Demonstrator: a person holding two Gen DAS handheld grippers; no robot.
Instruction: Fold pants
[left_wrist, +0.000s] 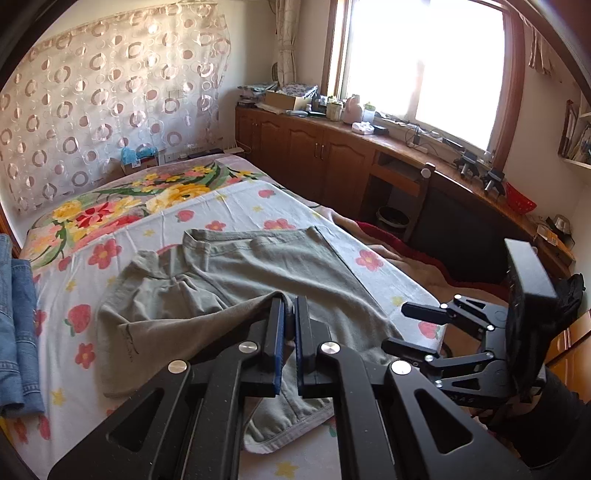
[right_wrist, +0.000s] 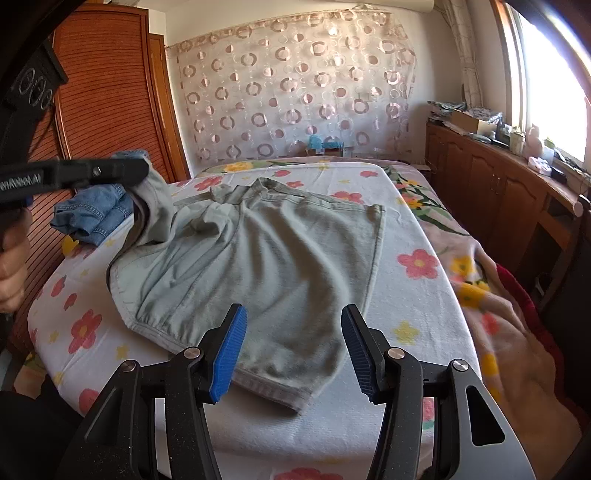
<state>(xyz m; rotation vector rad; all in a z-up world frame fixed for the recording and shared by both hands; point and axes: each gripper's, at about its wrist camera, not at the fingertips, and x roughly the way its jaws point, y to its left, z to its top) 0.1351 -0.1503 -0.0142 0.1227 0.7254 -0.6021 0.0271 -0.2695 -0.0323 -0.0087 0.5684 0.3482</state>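
Grey-green pants (left_wrist: 258, 266) lie spread on the flowered bed sheet. My left gripper (left_wrist: 290, 306) is shut on a fold of their fabric and holds it up off the bed. In the right wrist view that gripper (right_wrist: 138, 171) comes in from the left, with the lifted cloth hanging from its tip. My right gripper (right_wrist: 294, 317) stands open over the near hem of the pants (right_wrist: 277, 251); nothing is pinched between its blue pads (right_wrist: 229, 350). In the left wrist view the right gripper (left_wrist: 394, 326) hovers at the bed's right edge.
Folded blue jeans (right_wrist: 96, 210) lie at the bed's left side, also visible as blue denim (left_wrist: 14, 332). A wooden wardrobe (right_wrist: 103, 92) stands behind them. Cabinets (left_wrist: 314, 155) and a waste bin (left_wrist: 392, 218) line the right. A pink blanket (right_wrist: 498, 295) drapes the bed's right edge.
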